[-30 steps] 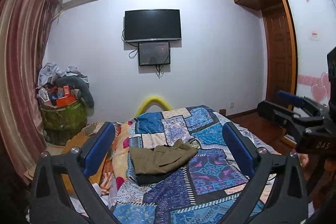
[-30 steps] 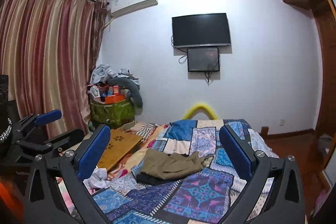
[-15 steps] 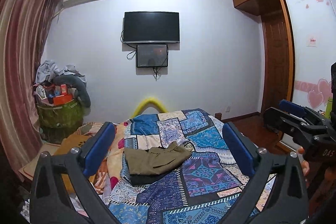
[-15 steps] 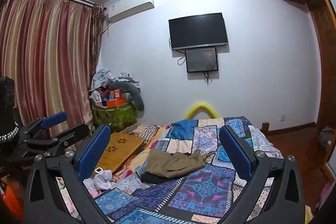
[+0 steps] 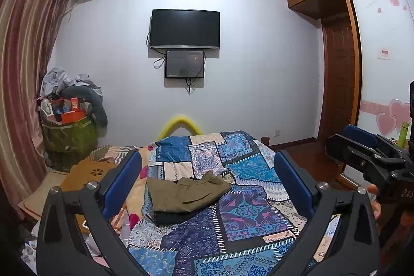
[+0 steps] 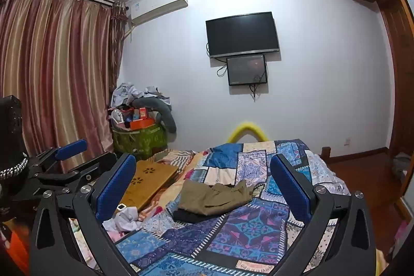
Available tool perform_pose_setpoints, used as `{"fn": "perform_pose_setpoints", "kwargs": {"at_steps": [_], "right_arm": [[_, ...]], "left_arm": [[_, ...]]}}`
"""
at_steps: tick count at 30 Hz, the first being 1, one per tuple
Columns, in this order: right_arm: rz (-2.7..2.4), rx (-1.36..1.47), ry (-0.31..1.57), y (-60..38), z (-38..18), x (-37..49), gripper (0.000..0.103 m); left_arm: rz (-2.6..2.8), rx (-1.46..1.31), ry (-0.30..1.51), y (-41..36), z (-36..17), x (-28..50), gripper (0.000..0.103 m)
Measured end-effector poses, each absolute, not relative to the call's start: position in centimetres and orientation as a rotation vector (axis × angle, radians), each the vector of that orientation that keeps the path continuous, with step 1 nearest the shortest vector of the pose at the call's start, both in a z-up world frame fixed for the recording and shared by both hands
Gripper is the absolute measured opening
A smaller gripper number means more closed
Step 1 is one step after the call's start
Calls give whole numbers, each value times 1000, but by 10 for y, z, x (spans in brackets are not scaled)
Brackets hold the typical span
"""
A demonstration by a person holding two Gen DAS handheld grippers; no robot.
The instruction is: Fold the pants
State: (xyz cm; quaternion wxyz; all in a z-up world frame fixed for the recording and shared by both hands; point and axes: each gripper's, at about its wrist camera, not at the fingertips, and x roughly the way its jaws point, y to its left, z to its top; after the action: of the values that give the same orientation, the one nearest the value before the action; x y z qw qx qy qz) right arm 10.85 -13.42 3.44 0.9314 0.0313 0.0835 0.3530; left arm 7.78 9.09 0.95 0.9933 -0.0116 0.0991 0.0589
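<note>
Both grippers have drawn back from the bed (image 5: 233,232), jaws spread and empty; olive pants (image 5: 187,192) lie folded on its quilt. A green basket (image 5: 68,137) overflows with boxes and clothes.

A home bedroom: quilt-covered bed (image 5: 233,224), wall-mounted television (image 5: 185,28), curtains (image 6: 51,74), wooden wardrobe (image 5: 336,43).
</note>
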Motion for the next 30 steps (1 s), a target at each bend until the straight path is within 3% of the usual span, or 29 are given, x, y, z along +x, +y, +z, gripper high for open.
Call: {"fn": "perform_pose_setpoints", "kwargs": {"at_steps": [30], "right_arm": [[713, 57, 193, -139, 32, 110, 103]], "left_arm": [[98, -49, 233, 93, 6, 91, 103]]}}
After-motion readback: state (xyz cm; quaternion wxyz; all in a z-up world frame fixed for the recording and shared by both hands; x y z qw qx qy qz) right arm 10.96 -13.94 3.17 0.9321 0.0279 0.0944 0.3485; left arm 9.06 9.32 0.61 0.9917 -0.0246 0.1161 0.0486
